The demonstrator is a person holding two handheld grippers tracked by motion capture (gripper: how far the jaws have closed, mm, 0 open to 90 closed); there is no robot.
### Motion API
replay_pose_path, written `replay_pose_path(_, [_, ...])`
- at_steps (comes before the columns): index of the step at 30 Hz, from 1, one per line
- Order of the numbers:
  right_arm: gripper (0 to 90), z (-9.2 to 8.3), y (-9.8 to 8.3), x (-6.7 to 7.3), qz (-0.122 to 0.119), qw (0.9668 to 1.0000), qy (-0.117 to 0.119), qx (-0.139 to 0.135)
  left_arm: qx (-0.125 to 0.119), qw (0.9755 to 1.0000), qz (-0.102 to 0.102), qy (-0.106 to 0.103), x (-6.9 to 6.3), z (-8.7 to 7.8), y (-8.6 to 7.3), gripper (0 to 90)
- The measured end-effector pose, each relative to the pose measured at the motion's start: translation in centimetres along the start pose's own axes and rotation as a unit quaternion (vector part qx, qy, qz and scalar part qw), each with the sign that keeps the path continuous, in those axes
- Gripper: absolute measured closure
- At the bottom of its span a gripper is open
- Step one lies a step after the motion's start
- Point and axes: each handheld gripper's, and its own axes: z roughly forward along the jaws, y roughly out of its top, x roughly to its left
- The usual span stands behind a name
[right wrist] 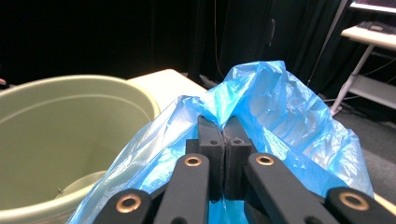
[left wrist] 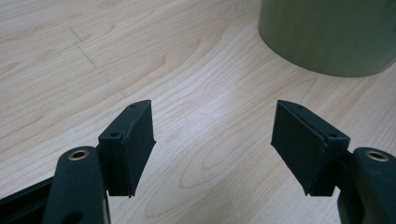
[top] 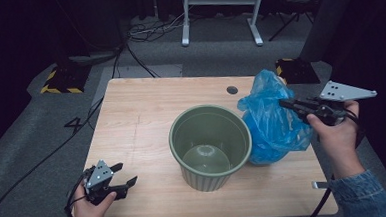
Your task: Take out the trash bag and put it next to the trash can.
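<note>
Dark curtains and grey carpet with trailing cables surround a pale wooden table (top: 141,121) that fills the middle of the high view. At its centre stands a green plastic bucket (top: 210,145), upright and with nothing in it, its ribbed wall facing the lower edge of the frame. Just right of it, touching its rim, a crumpled blue plastic bag (top: 270,119) stands puffed up on the tabletop.

At the right of the frame the right gripper (top: 287,103) reaches in toward the bag's upper part, held by a hand in a denim sleeve. In the right gripper view its jaws are pressed together, with a fold of the blue film pinched between them and the bag (right wrist: 275,107) billowing up beyond the tips; the bucket (right wrist: 70,135) sits at the left.

Lower left in the high view, the left gripper (top: 125,174) rests low at the table's edge. Its jaws stand wide apart over bare wood, holding nothing and touching nothing (left wrist: 212,140), with the bucket's base (left wrist: 327,35) at the upper right.
</note>
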Motion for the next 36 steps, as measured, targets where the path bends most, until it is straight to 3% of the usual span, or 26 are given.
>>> replay_pose_path(9, [86.2,1.9,-2.3,-0.2,0.02,0.9995,0.007,0.022,0.003,1.0,0.0,-0.003,-0.1,0.2,-0.1,29.1])
replay_pose_path(11, [77.1,1.8,-2.5,-0.2,0.026,0.9994,0.004,0.024,0.003,1.0,-0.001,-0.004,-0.1,0.2,0.0,29.1])
replay_pose_path(14, [51.6,1.7,-2.6,-0.1,0.041,0.9988,-0.016,0.021,0.004,1.0,0.001,-0.005,-0.1,0.3,-0.1,29.1])
replay_pose_path(17, [39.8,1.3,-2.8,0.2,0.043,0.9984,-0.032,0.018,0.006,1.0,0.001,-0.005,-0.1,0.3,-0.1,29.1])
replay_pose_path(26, [30.5,-2.1,-4.4,1.1,0.052,0.9977,-0.043,0.01,0.011,0.9999,0.007,-0.007,-0.3,0.7,0.0,29.0])
replay_pose_path(36, [28.5,-5.8,-6.4,2.2,0.053,0.9974,-0.045,0.017,0.023,0.9997,0.007,0.0,-0.2,0.9,-0.4,28.7])
